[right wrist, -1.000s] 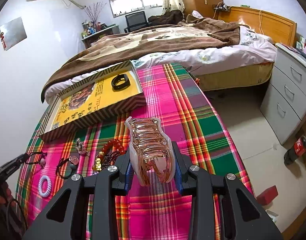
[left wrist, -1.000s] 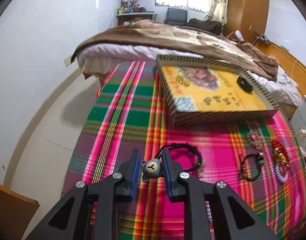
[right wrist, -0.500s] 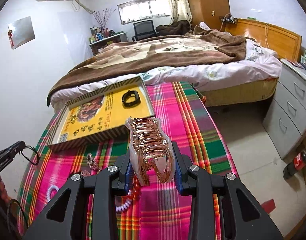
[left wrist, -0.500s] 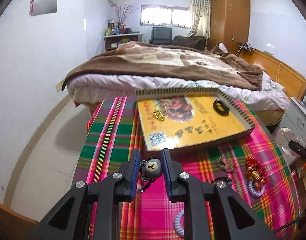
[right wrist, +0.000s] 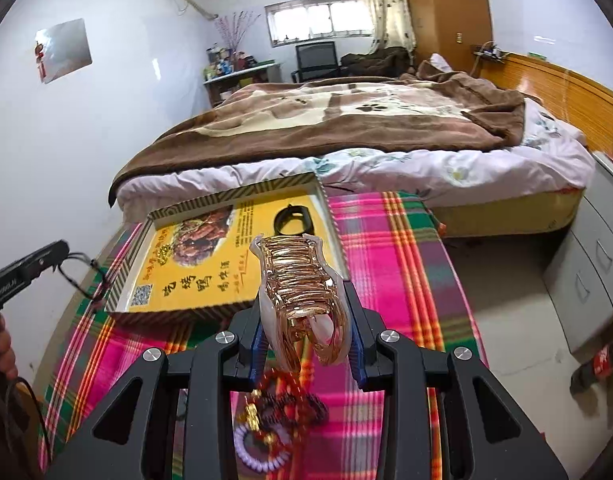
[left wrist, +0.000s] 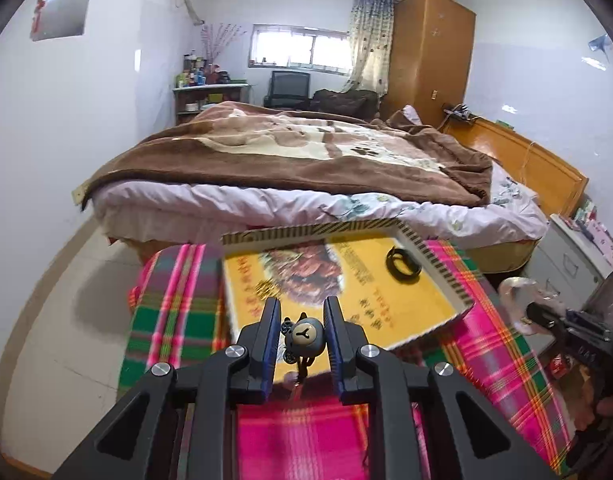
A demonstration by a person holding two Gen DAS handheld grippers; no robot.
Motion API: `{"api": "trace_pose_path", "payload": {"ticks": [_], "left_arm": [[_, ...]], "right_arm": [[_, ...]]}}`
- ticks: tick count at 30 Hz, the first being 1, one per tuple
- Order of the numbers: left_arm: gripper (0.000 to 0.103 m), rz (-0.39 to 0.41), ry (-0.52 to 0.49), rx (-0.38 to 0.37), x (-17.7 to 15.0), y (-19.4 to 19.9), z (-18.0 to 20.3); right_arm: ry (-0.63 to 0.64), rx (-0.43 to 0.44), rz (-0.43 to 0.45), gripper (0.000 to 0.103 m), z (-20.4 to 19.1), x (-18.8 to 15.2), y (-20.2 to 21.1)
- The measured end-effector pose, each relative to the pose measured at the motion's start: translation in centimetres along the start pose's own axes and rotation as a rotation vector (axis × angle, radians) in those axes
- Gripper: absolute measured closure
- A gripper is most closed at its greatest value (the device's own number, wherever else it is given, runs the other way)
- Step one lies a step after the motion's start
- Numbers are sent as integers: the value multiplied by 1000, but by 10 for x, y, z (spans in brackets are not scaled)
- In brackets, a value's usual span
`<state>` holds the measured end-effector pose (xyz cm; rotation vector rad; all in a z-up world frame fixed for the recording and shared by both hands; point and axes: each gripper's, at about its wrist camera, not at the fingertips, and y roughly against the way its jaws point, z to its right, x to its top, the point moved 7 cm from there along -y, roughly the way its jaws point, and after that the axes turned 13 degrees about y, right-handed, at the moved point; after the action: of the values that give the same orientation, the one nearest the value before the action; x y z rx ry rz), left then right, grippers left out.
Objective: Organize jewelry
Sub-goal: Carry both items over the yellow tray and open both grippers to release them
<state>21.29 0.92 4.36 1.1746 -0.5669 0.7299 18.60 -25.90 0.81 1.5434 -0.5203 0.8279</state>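
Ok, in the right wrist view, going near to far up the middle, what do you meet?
Purple coil hair tie → red bead bracelet → rose-gold hair claw held in the right tool → black band in the yellow box → bed.

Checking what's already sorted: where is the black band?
The black band lies inside the yellow tray, near its far right corner, in both views.

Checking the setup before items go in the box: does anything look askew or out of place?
Yes, mildly: the yellow box sits skewed to the plaid cloth's stripes. A red bottle lies on the floor beside the drawers.
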Motion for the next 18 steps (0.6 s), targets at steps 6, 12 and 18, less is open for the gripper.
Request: {"api": "trace_pose_path", "payload": {"ticks": [6,12,18], "left_arm": [[81,-26,19,-62,21,-35,12],[81,-60,16,-89,25,-74,18],[81,-125,11,-76,21,-118,5]], "right_arm": [[27,76,-43,69,-9,23,-39],[73,141,-87,69,-25,51,-87],[122,193,-146,69,-40,69,-139]]}}
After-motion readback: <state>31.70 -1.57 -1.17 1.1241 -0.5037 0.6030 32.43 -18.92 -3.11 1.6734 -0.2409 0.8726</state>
